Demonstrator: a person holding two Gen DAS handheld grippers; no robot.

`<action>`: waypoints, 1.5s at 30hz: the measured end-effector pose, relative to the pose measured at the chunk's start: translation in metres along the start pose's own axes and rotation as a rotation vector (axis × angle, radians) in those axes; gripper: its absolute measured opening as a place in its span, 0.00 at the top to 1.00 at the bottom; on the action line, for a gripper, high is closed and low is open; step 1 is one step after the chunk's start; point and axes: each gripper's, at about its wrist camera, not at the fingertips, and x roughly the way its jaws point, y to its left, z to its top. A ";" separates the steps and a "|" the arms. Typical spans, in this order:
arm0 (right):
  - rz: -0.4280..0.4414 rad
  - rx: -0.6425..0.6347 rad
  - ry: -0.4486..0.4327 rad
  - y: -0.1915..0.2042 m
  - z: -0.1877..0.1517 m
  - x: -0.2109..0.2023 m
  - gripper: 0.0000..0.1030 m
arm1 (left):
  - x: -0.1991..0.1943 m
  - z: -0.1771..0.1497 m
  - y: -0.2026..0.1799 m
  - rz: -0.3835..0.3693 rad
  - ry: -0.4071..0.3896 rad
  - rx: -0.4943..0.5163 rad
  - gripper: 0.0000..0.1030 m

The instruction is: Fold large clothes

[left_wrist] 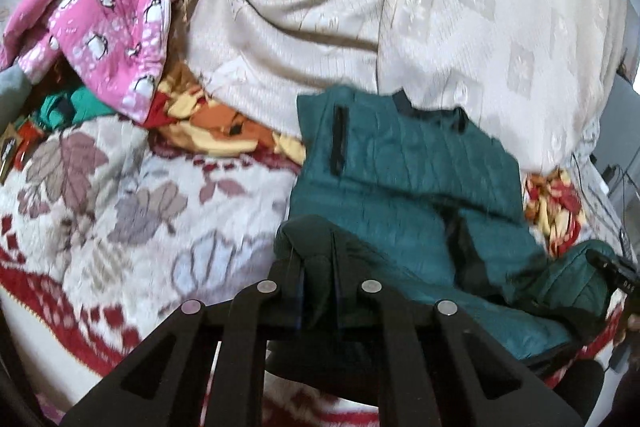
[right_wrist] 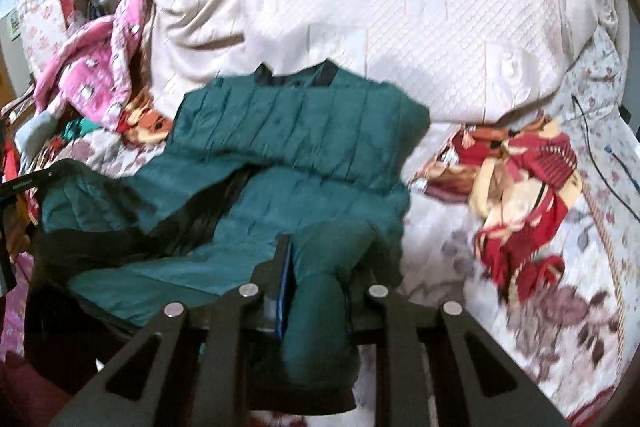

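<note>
Teal quilted puffer vest (left_wrist: pixel 404 163), dark-collared, lies across the floral bedspread (left_wrist: pixel 100 187) in my left view, its near edge bunched in my clamped left gripper (left_wrist: pixel 320 259), while my right view shows my right gripper (right_wrist: pixel 320 267) pinched onto another fold.

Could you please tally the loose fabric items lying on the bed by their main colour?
Teal: 1, quilted teal vest, clamped by both grippers
Pink: 1, penguin-print pink garment
Cream: 1, patterned cream bedspread
Red and yellow: 1, crumpled cloth
Total: 4
</note>
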 end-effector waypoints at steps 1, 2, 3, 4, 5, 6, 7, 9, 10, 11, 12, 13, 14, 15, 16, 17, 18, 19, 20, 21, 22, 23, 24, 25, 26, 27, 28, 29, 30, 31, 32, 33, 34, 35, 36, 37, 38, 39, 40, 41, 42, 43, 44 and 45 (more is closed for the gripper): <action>-0.006 0.006 -0.005 -0.003 0.005 0.003 0.81 | 0.003 0.006 -0.001 -0.001 -0.006 -0.005 1.00; -0.018 0.016 -0.011 -0.006 0.012 0.008 0.81 | 0.005 0.013 -0.003 -0.002 -0.017 -0.011 1.00; -0.029 0.024 -0.017 -0.009 0.019 0.012 0.81 | 0.010 0.023 -0.006 0.001 -0.032 -0.019 1.00; -0.036 0.031 -0.022 -0.012 0.025 0.017 0.81 | 0.014 0.030 -0.008 0.005 -0.042 -0.023 1.00; -0.044 0.038 -0.028 -0.014 0.032 0.021 0.81 | 0.019 0.037 -0.010 0.012 -0.052 -0.024 1.00; -0.051 0.047 -0.035 -0.018 0.041 0.027 0.81 | 0.025 0.045 -0.013 0.020 -0.063 -0.023 1.00; -0.055 0.051 -0.040 -0.021 0.048 0.031 0.81 | 0.033 0.053 -0.017 0.035 -0.078 -0.017 1.00; -0.075 0.052 -0.052 -0.026 0.064 0.042 0.81 | 0.047 0.066 -0.023 0.063 -0.094 -0.014 1.00; -0.084 0.053 -0.055 -0.028 0.069 0.046 0.81 | 0.055 0.073 -0.027 0.077 -0.098 -0.012 1.00; -0.097 0.057 -0.055 -0.030 0.076 0.054 0.81 | 0.065 0.081 -0.030 0.089 -0.101 -0.013 1.00; -0.107 0.061 -0.054 -0.031 0.081 0.061 0.81 | 0.071 0.086 -0.031 0.094 -0.103 -0.016 1.00; -0.119 0.067 -0.052 -0.034 0.087 0.070 0.81 | 0.081 0.094 -0.032 0.105 -0.104 -0.019 1.00; -0.134 0.071 -0.049 -0.037 0.094 0.079 0.81 | 0.089 0.100 -0.032 0.116 -0.105 -0.021 1.00; -0.146 0.076 -0.047 -0.039 0.099 0.087 0.81 | 0.100 0.108 -0.032 0.131 -0.105 -0.028 1.00; -0.159 0.081 -0.044 -0.042 0.105 0.096 0.81 | 0.107 0.113 -0.032 0.137 -0.104 -0.033 1.00; -0.167 0.084 -0.040 -0.046 0.111 0.105 0.81 | 0.116 0.118 -0.032 0.142 -0.100 -0.037 1.00; -0.170 0.088 -0.035 -0.049 0.117 0.114 0.81 | 0.124 0.122 -0.032 0.147 -0.097 -0.041 1.00; -0.171 0.091 -0.030 -0.052 0.122 0.121 0.81 | 0.133 0.126 -0.032 0.157 -0.094 -0.047 1.00; -0.176 0.092 -0.024 -0.054 0.128 0.130 0.81 | 0.143 0.130 -0.033 0.168 -0.091 -0.048 1.00; -0.182 0.090 -0.020 -0.057 0.134 0.137 0.81 | 0.152 0.135 -0.034 0.183 -0.088 -0.043 1.00; -0.188 0.090 -0.014 -0.059 0.141 0.146 0.81 | 0.160 0.139 -0.035 0.192 -0.084 -0.041 1.00; -0.191 0.096 -0.008 -0.063 0.147 0.155 0.81 | 0.168 0.142 -0.035 0.200 -0.078 -0.043 1.00; -0.193 0.110 -0.003 -0.067 0.152 0.165 0.81 | 0.178 0.145 -0.034 0.206 -0.068 -0.050 1.00; -0.196 0.122 0.002 -0.070 0.154 0.173 0.81 | 0.189 0.147 -0.032 0.210 -0.054 -0.058 1.00; -0.203 0.139 0.011 -0.074 0.157 0.185 0.81 | 0.197 0.149 -0.031 0.210 -0.042 -0.066 1.00; -0.212 0.152 0.023 -0.077 0.157 0.197 0.81 | 0.206 0.149 -0.027 0.197 -0.029 -0.080 1.00; -0.220 0.160 0.035 -0.079 0.157 0.206 0.80 | 0.210 0.150 -0.024 0.180 -0.025 -0.090 1.00; -0.232 0.169 0.045 -0.081 0.157 0.217 0.80 | 0.212 0.151 -0.020 0.157 -0.021 -0.104 1.00; -0.241 0.176 0.051 -0.082 0.156 0.226 0.80 | 0.211 0.153 -0.015 0.128 -0.018 -0.115 1.00; -0.245 0.183 0.055 -0.082 0.156 0.233 0.80 | 0.207 0.155 -0.013 0.106 -0.019 -0.119 0.96; -0.247 0.190 0.058 -0.082 0.157 0.237 0.80 | 0.202 0.154 -0.011 0.084 -0.023 -0.117 0.94; -0.248 0.197 0.061 -0.083 0.158 0.241 0.80 | 0.196 0.155 -0.011 0.070 -0.025 -0.111 0.89; -0.247 0.201 0.066 -0.083 0.159 0.245 0.80 | 0.188 0.155 -0.011 0.060 -0.033 -0.098 0.83; -0.248 0.199 0.073 -0.083 0.160 0.249 0.79 | 0.179 0.155 -0.011 0.061 -0.050 -0.079 0.79; -0.249 0.201 0.082 -0.083 0.161 0.252 0.79 | 0.167 0.154 -0.012 0.077 -0.083 -0.058 0.71; -0.246 0.210 0.090 -0.084 0.162 0.254 0.77 | 0.157 0.154 -0.011 0.085 -0.113 -0.047 0.67; -0.243 0.221 0.095 -0.085 0.163 0.255 0.77 | 0.148 0.154 -0.011 0.087 -0.142 -0.040 0.67; -0.240 0.233 0.099 -0.086 0.163 0.256 0.76 | 0.136 0.152 -0.010 0.084 -0.176 -0.035 0.66; -0.239 0.243 0.101 -0.087 0.163 0.256 0.76 | 0.131 0.151 -0.010 0.083 -0.190 -0.034 0.66; -0.240 0.248 0.101 -0.087 0.163 0.256 0.76 | 0.127 0.150 -0.011 0.080 -0.197 -0.031 0.66; -0.242 0.251 0.102 -0.087 0.163 0.257 0.75 | 0.127 0.148 -0.014 0.075 -0.193 -0.026 0.66; -0.243 0.255 0.102 -0.088 0.163 0.256 0.75 | 0.131 0.145 -0.019 0.071 -0.176 -0.015 0.66; -0.241 0.262 0.101 -0.088 0.163 0.255 0.74 | 0.138 0.142 -0.024 0.074 -0.156 -0.003 0.66; -0.233 0.275 0.100 -0.089 0.164 0.253 0.73 | 0.147 0.139 -0.030 0.085 -0.129 0.012 0.66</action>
